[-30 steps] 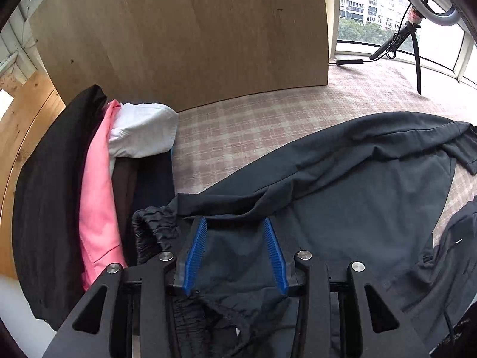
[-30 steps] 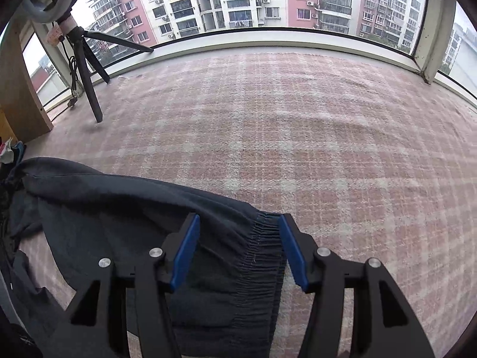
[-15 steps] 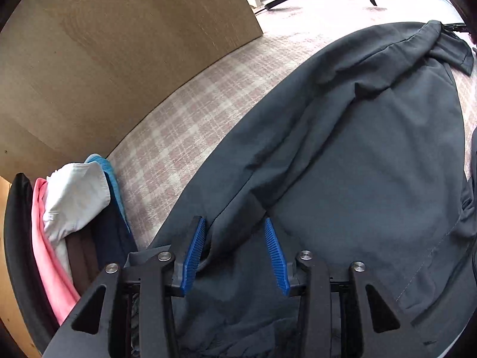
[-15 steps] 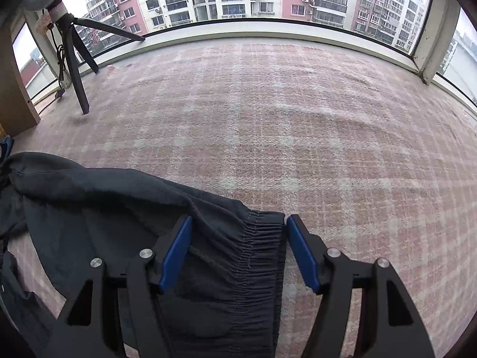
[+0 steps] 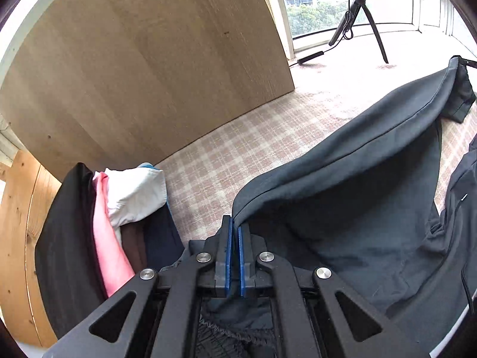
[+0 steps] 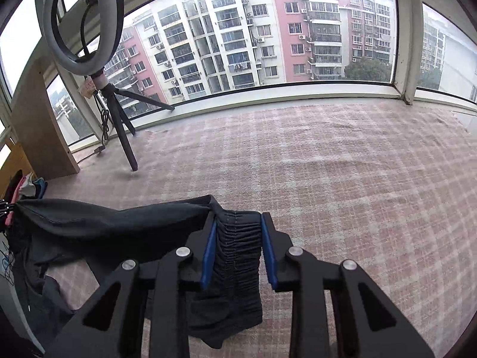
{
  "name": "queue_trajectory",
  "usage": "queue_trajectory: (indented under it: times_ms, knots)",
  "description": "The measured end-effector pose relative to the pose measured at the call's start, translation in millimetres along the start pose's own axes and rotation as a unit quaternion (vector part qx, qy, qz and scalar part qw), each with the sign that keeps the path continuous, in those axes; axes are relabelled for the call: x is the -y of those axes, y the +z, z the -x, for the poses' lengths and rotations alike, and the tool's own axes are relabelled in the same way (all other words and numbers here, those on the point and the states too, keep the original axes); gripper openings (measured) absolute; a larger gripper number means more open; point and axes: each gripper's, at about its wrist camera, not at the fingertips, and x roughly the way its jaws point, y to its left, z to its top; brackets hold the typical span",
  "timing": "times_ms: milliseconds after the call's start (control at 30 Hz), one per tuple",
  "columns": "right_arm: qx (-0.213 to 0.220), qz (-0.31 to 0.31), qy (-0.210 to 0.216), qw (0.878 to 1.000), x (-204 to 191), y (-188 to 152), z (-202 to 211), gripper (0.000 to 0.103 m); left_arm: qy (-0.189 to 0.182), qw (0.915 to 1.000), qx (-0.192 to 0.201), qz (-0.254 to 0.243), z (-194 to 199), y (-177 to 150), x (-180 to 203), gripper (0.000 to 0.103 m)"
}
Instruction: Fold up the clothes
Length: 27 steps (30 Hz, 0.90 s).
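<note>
Dark grey trousers (image 5: 357, 208) stretch over the pink-and-cream checked blanket (image 6: 342, 164), lifted along one seamed edge so the cloth sags in a hollow between both grippers. Their gathered elastic cuff (image 6: 237, 244) bunches between the right gripper (image 6: 238, 247) pads, whose jaws are closing on it. The left gripper (image 5: 234, 238) is pinched tight on the seam's other end.
</note>
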Motion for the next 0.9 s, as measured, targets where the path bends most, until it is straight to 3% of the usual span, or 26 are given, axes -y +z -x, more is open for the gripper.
queue_trajectory:
  times_ms: [233,400,500,633,700,800,900]
  knots:
    - [0.130,-0.010,0.039,0.991,-19,7,133,0.027,-0.002,0.9994,0.032,0.010,70,-4,-19,0.003]
    - [0.177,-0.007,0.060,0.982,-30,28,173,0.027,-0.006,0.9995,0.029,0.014,59,27,-29,0.003]
    - [0.156,-0.005,0.019,0.988,-29,47,133,0.027,-0.005,0.9999,0.008,0.013,6,50,-22,0.005]
    - [0.052,0.001,-0.065,0.997,-8,57,14,0.027,0.030,0.9977,-0.051,0.033,-81,70,-8,0.032]
    - [0.009,0.001,-0.097,0.995,2,57,-40,0.026,0.014,0.9960,-0.075,0.046,-109,71,-3,0.032]
    - [-0.031,-0.003,-0.115,0.993,16,52,-92,0.027,0.007,0.9958,-0.075,0.052,-115,67,2,0.032]
    - [-0.051,-0.001,-0.124,0.991,25,49,-116,0.027,-0.025,0.9971,-0.057,0.044,-89,60,17,0.031]
